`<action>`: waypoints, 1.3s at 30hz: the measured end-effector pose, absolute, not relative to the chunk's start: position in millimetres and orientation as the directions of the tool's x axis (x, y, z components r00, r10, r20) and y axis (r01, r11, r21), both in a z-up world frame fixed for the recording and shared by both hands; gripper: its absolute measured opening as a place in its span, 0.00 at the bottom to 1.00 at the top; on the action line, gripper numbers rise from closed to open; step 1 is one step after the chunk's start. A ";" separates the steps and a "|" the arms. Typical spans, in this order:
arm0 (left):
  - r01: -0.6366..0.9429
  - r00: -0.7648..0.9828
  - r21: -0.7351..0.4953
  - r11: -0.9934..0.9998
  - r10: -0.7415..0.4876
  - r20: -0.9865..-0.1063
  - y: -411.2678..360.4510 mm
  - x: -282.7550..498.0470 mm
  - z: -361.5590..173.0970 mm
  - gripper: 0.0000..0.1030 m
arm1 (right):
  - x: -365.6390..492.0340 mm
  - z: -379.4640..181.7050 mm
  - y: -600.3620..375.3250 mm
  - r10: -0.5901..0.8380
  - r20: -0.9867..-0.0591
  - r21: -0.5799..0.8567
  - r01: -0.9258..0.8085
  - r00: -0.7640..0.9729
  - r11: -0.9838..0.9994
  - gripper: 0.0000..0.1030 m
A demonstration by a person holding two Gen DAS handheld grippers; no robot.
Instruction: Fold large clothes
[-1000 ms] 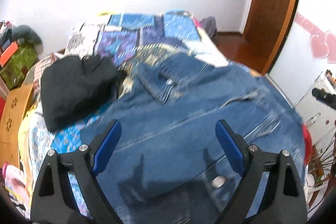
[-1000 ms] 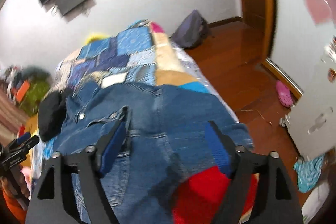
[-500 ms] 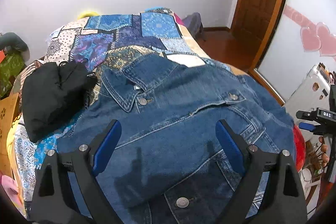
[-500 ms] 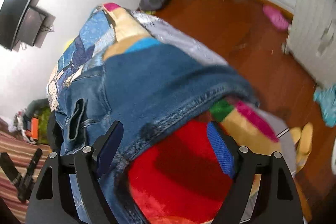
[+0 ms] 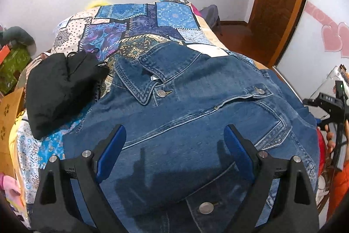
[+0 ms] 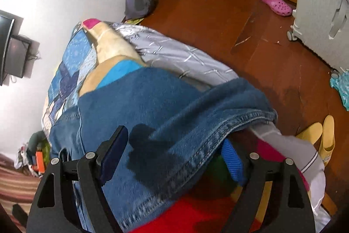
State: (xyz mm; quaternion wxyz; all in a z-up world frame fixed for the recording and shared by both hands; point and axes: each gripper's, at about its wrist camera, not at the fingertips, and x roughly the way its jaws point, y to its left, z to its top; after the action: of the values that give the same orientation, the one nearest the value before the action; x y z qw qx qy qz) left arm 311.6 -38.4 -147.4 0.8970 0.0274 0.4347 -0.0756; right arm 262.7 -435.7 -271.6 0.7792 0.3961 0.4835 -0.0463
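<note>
Your left gripper hangs with its jaws spread wide over the front panel of the denim jacket, which lies buttoned side up on the bed; the cloth runs below both blue pads and neither seems to press on it. Your right gripper is also well open, its jaws set astride the jacket's stitched hem, one pad over the denim, the other beside the red blanket; contact is hard to judge here. Farther off, a black garment sits just left of the collar on the patchwork quilt.
</note>
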 end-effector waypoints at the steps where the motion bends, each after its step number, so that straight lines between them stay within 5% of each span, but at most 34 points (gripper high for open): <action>1: 0.159 0.612 -0.013 0.987 -0.109 -0.783 -37.8 311.4 -146.6 0.88 | 264.2 -269.1 -435.0 0.297 -0.792 0.567 0.460 0.534 0.683 0.68; 5: 0.154 0.623 -0.012 0.988 -0.106 -0.775 -33.8 308.4 -143.1 0.88 | 266.7 -255.2 -434.9 0.225 -0.814 0.512 0.476 0.536 0.715 0.25; 8: 0.154 0.628 -0.016 0.988 -0.110 -0.770 -31.0 306.7 -140.5 0.88 | 263.5 -237.1 -432.7 0.207 -0.795 0.506 0.437 0.570 0.744 0.13; 19: 0.153 0.651 -0.029 0.988 -0.122 -0.749 -21.8 297.4 -130.3 0.88 | 245.7 -115.4 -346.5 0.301 -0.589 0.484 0.029 0.750 0.875 0.10; 27: 0.158 0.649 -0.052 0.986 -0.143 -0.747 -14.0 290.4 -131.3 0.88 | 240.5 -135.4 -249.1 0.424 -0.662 0.407 -0.178 0.618 0.896 0.10; 36: 0.173 0.625 -0.071 0.982 -0.165 -0.763 -11.7 284.8 -143.4 0.88 | 234.0 -172.4 -239.2 0.431 -0.746 0.432 -0.124 0.508 0.893 0.13; 39: 0.175 0.619 -0.078 0.981 -0.172 -0.766 -12.6 283.9 -146.1 0.88 | 226.5 -164.1 -243.6 0.439 -0.752 0.441 -0.119 0.492 0.889 0.25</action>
State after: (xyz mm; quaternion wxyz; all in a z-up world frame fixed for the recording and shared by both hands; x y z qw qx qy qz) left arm 283.9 -12.6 -146.1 0.8998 0.0020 0.4256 -0.0964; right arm 226.5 -243.6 -164.1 0.8473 0.1680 0.4762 0.1646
